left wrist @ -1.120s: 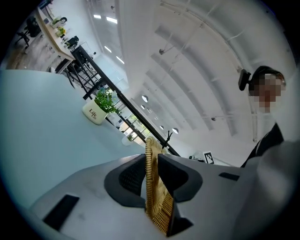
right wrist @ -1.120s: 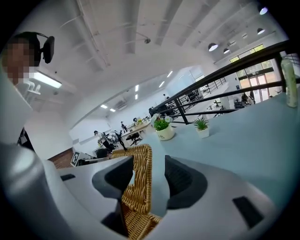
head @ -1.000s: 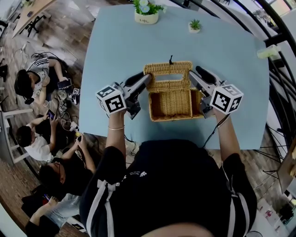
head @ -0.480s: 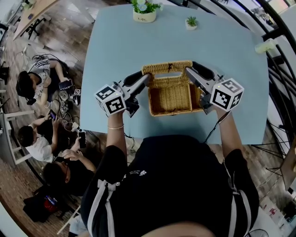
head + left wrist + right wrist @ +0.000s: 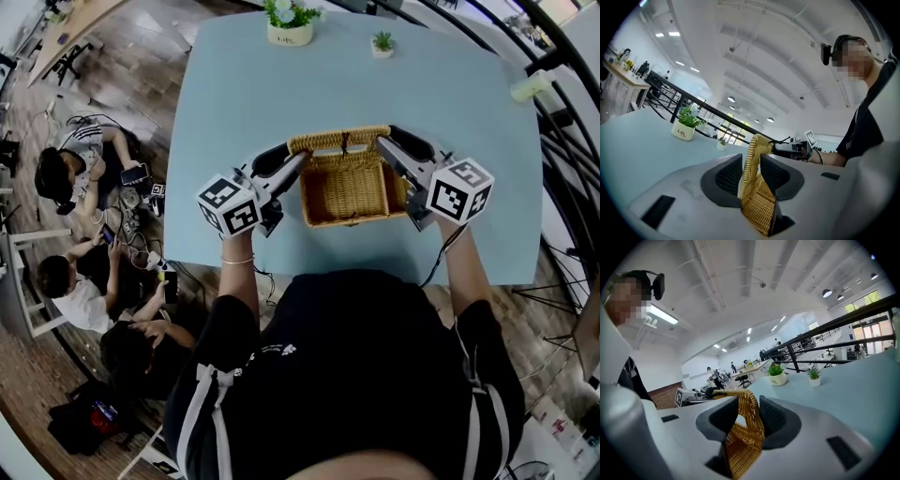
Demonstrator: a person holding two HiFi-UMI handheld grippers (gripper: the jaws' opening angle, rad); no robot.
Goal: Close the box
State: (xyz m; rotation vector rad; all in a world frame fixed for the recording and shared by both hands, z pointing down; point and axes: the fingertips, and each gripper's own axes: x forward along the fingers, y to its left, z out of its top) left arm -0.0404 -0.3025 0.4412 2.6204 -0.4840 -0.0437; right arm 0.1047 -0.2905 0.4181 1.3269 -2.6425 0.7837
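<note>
A wicker box [image 5: 352, 192] stands open on the light blue table [image 5: 244, 84]. Its lid [image 5: 339, 141] is raised, nearly edge-on above the far rim. My left gripper [image 5: 298, 159] is at the lid's left corner. In the left gripper view the lid edge [image 5: 753, 159] stands between the jaws of that gripper [image 5: 752, 173], which are opening, with a gap beside the wicker. My right gripper [image 5: 382, 148] is at the lid's right corner. In the right gripper view the wicker edge [image 5: 751, 416] sits between the pads of this gripper [image 5: 749, 419], which is shut on it.
Two potted plants [image 5: 289, 23] [image 5: 382, 43] stand at the table's far edge. A pale object [image 5: 530, 86] lies at the right edge by a black railing. People sit on the floor [image 5: 66, 169] left of the table. The box sits near the front edge.
The lid has swung up from leaning back to nearly upright, and both grippers have moved with it. The left gripper's jaws have widened.
</note>
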